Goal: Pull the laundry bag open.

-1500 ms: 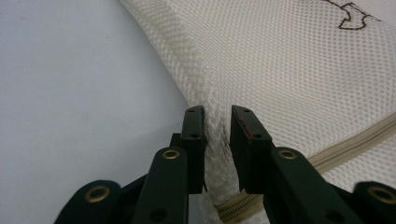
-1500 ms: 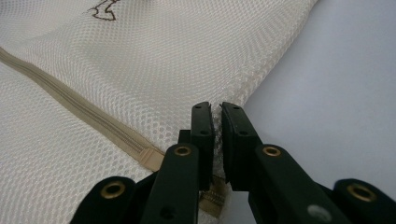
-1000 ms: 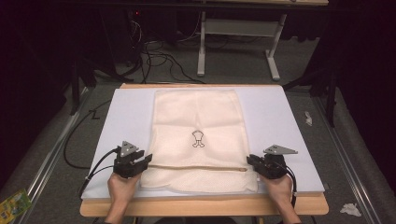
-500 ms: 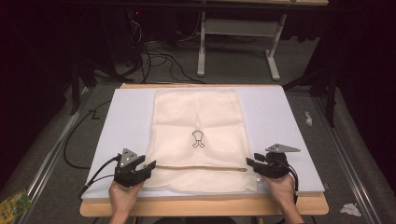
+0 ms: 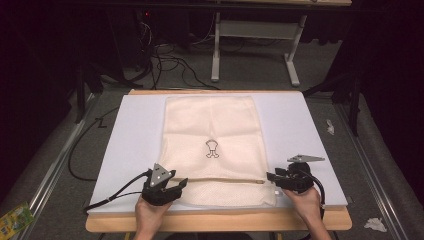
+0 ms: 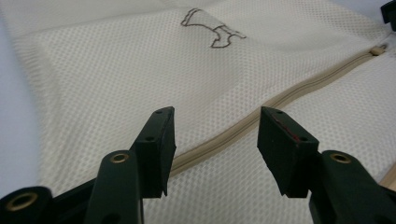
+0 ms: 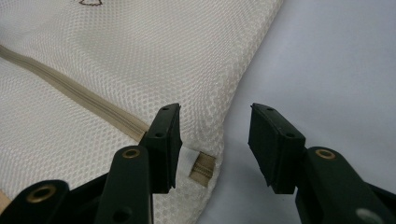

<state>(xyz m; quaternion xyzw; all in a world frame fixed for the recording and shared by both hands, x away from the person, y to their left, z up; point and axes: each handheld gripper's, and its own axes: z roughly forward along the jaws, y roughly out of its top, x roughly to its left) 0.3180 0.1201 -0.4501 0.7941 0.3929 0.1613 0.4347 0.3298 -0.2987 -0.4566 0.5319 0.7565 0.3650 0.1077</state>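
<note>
One cream mesh laundry bag (image 5: 212, 145) lies flat at the frame's centre on the tabletop (image 5: 300, 125), with one tan zipper (image 5: 220, 180) and one small printed figure (image 5: 212, 148). Two tools flank its lower edge: left hand-held gripper (image 5: 180, 184) and right hand-held gripper (image 5: 270, 176), jaws apart after just opening, nothing clamped.

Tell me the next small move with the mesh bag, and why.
Probably bring the right gripper a little left and close it on the zip pull. Both grippers have just been opening and hold nothing; the left gripper hovers over the zip's other end, and the mesh bag lies flat, zipped shut.
</note>
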